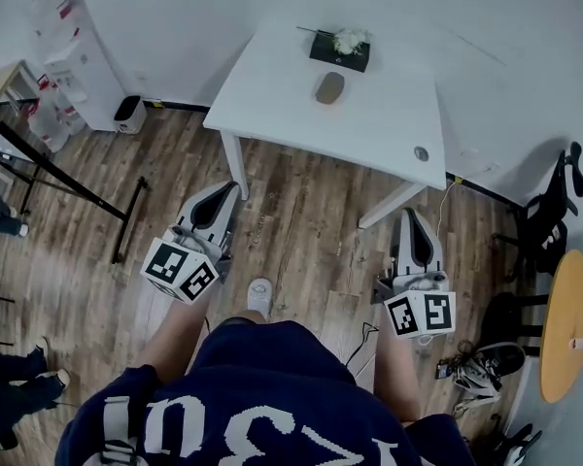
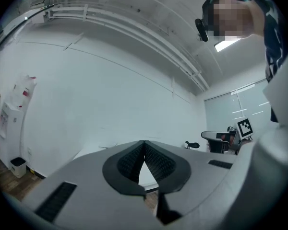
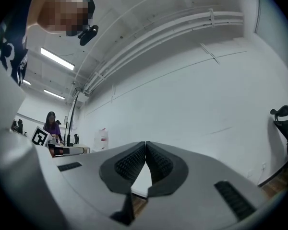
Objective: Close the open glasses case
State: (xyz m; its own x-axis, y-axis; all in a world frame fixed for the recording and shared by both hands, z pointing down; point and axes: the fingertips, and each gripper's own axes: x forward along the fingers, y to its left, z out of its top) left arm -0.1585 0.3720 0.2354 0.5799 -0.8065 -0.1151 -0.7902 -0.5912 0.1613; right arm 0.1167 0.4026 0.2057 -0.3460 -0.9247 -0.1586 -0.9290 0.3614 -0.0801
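Nearest, the left tool and the right tool are both clenched empty, jaws together, held over the wooden floor short of the white counter. Farther on, the glasses case lies mid-counter, near a dark box behind it.

left tool: jaws together, empty | right tool: jaws together, empty
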